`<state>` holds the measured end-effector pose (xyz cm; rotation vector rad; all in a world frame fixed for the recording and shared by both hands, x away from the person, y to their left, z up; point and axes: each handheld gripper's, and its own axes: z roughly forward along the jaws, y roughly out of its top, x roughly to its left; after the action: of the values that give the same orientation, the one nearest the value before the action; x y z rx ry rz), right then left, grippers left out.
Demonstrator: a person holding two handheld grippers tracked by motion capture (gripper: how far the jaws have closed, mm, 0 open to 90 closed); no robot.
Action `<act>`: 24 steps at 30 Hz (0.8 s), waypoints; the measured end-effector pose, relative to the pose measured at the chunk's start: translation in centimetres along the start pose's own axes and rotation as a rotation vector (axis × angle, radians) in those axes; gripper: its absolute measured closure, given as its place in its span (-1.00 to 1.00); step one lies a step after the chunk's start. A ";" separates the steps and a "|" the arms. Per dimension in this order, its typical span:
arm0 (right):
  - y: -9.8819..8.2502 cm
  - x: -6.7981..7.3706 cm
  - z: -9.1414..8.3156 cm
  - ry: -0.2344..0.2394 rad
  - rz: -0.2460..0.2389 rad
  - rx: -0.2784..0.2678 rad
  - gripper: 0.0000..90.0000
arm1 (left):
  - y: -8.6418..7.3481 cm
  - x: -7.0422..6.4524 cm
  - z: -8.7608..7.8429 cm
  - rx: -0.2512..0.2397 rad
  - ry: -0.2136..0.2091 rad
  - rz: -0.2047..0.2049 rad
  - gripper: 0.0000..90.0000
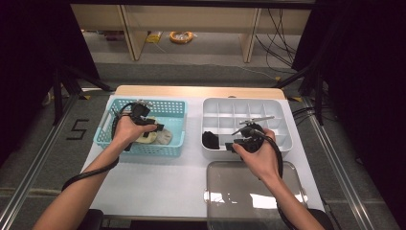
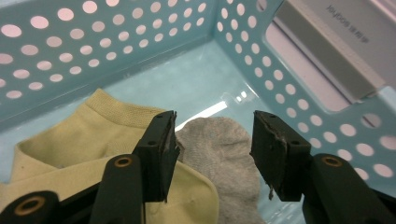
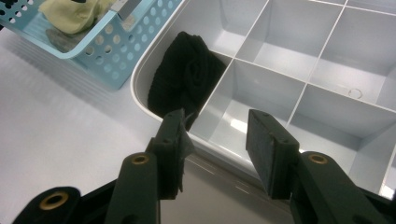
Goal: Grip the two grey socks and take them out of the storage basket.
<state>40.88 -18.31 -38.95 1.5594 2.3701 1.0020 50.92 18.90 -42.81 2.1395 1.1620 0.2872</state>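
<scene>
Left gripper point(image 2: 212, 140) is released, jaws spread wide, nothing pinched. It sits down inside the teal basket point(image 1: 173, 111), jaws straddling the grey sock point(image 2: 219, 154) on the basket floor; can't tell if the pads touch the fabric. The pale yellow sock point(image 2: 93, 135) lies just beside the grey one, partly overlapping it, under the jaw on the left of the left gripper view. From above, the left hand point(image 1: 125, 130) is over the middle of the basket with its cable looping back along the forearm.

Right gripper point(image 3: 215, 144) is also released, jaws apart and empty. It hovers at the near rim of the white divided box point(image 1: 282, 106), pointing at the near row of compartments. The rolled black sock point(image 3: 184, 77) sits in the near-left corner compartment, beside the gripper line, not between the jaws. The compartment straight ahead of the jaws is bare. Right hand point(image 1: 258, 155) is at the near edge of the box.

Basket on the left of the white worktop point(image 1: 158, 182), box on the right, well apart. A clear lid point(image 1: 230, 191) lies flat on the worktop just in front of the box, under the right forearm.
</scene>
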 end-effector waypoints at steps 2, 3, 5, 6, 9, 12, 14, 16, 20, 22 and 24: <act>0.0 0.0 0.0 0.002 0.002 0.001 0.30 | 0.1 0.0 0.5 -0.004 0.008 -0.002 0.10; 0.0 0.0 0.0 0.002 0.001 0.000 0.30 | 0.2 0.0 0.6 0.014 0.008 -0.002 0.11; 0.0 -0.1 0.0 0.004 -0.004 -0.001 0.30 | 0.3 0.0 0.9 0.010 0.007 0.002 0.11; 0.0 -0.1 -0.1 0.006 -0.005 0.001 0.29 | 0.4 0.0 1.0 0.033 0.000 0.002 0.12; 0.1 -0.2 -0.1 0.006 -0.012 -0.002 0.29 | 0.6 0.0 1.5 0.047 0.009 0.003 0.13; 0.2 -0.1 -0.1 0.003 -0.013 0.000 0.29 | 0.8 -0.1 1.6 0.056 0.014 0.011 0.14; 0.2 -0.1 -0.1 -0.001 -0.015 0.002 0.29 | 0.9 -0.2 1.6 0.062 0.019 0.014 0.14; 0.2 -0.1 -0.1 0.010 -0.022 0.001 0.29 | 1.1 -0.2 1.8 0.057 0.036 0.016 0.14; 0.2 0.1 -0.2 0.010 -0.010 -0.006 0.29 | 1.4 -0.1 1.9 0.084 0.036 0.023 0.16; 0.2 0.1 -0.2 -0.004 -0.003 -0.003 0.29 | 1.6 -0.1 1.9 0.097 0.032 0.024 0.16; 0.2 0.0 -0.3 0.009 -0.004 -0.003 0.29 | 1.7 0.0 1.9 0.099 0.042 0.029 0.16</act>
<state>40.90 -18.36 -38.62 1.5520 2.3756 1.0135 52.97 17.37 -43.10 2.2480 1.1920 0.2943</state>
